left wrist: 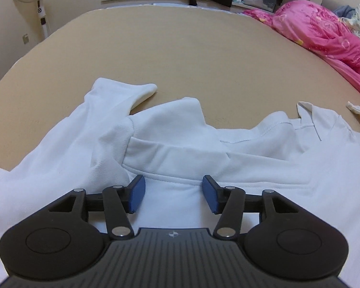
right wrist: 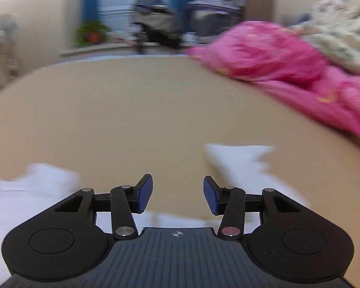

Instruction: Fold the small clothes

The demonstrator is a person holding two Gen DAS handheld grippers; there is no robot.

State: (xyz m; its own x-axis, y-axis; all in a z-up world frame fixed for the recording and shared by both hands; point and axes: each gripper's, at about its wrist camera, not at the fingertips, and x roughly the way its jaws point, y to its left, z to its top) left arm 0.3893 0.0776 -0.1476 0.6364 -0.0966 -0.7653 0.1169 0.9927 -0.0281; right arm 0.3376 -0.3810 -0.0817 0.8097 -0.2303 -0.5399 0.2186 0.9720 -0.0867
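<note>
Rt wrist view is smeared w/ blur, so I only make out white patches of the white sweatshirt (right wrist: 240, 160) and can't tell which part. Its bottom edges are cut off in the left view. Sweatshirt (left wrist: 180, 158) lies rumpled on the tan bed (left wrist: 180, 55). Left gripper (left wrist: 173, 193) spread wide just over it, hem band ahead of tips. Right gripper (right wrist: 178, 195) spread too, above bare bed between the patches.

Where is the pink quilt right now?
The pink quilt lies bunched at the bed's far right edge, beyond the white shirt, in both views.
</note>
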